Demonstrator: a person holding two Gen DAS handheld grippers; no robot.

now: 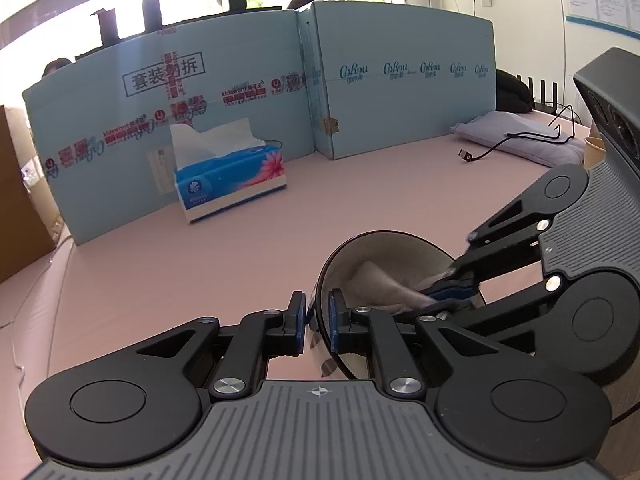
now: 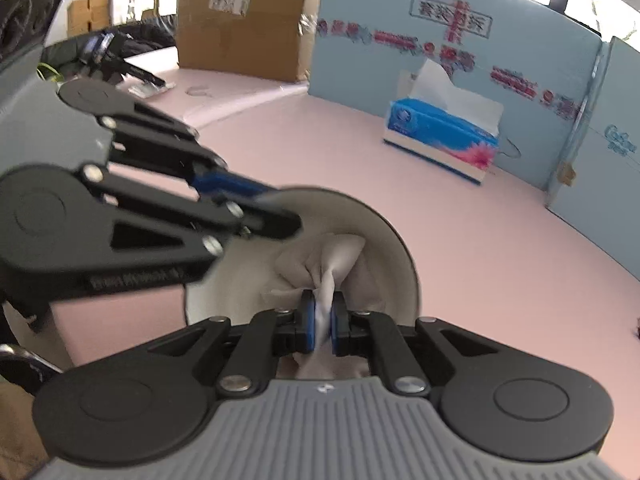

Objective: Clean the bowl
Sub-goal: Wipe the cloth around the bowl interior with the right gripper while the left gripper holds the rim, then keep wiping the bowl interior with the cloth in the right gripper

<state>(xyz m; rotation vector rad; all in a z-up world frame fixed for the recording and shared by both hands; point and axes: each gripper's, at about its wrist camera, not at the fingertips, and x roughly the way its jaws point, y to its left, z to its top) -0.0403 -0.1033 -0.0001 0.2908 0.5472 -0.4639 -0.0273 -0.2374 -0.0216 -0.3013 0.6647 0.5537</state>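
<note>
A bowl (image 1: 404,256), dark outside and cream inside, is tilted above the pink table. My left gripper (image 1: 317,322) is shut on its near rim, one blue pad on each side of the wall. In the right wrist view the same bowl (image 2: 400,248) opens toward me, and my left gripper (image 2: 268,204) pinches its far left rim. My right gripper (image 2: 323,320) is shut on a crumpled white tissue (image 2: 320,264) that presses against the bowl's inner surface. From the left wrist view, the right gripper (image 1: 448,288) reaches into the bowl with the tissue (image 1: 384,284).
A blue tissue box (image 1: 230,178) (image 2: 442,140) stands by the light blue cardboard screen (image 1: 248,92) at the back. A lilac cloth pad (image 1: 520,136) with a black cable lies at the back right. A brown carton (image 2: 244,20) stands beyond the table's left end.
</note>
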